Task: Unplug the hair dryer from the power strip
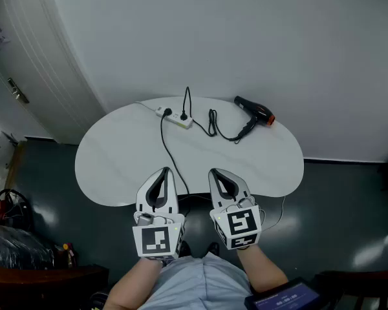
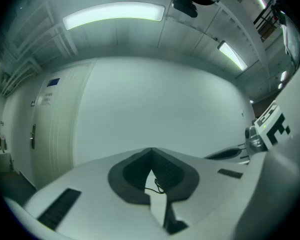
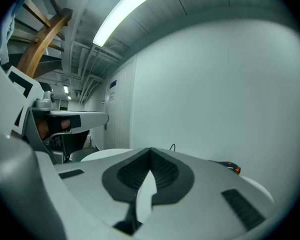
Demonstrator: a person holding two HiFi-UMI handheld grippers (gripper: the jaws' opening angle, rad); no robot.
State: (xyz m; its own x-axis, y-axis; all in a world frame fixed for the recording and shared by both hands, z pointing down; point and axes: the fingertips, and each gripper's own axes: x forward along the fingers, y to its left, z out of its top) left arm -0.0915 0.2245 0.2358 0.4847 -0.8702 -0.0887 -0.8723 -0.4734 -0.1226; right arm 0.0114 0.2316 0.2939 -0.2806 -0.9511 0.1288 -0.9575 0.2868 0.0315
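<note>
A black hair dryer (image 1: 253,111) with an orange end lies at the back right of the white oval table (image 1: 116,160). Its black cord (image 1: 221,132) loops left to a white power strip (image 1: 176,117) at the back middle, where black plugs sit in the strip. In the right gripper view the hair dryer (image 3: 229,166) peeks over the jaws. My left gripper (image 1: 163,170) and right gripper (image 1: 215,172) hover side by side at the table's near edge, far from the strip. Both are shut with nothing between the jaws. The left gripper (image 2: 151,150) and the right gripper (image 3: 150,150) point level toward the wall.
A second black cord (image 1: 170,152) runs from the strip across the table to its near edge. A white wall stands behind the table and a door with a handle (image 1: 17,90) to the left. Clutter (image 1: 6,205) lies on the dark floor at left.
</note>
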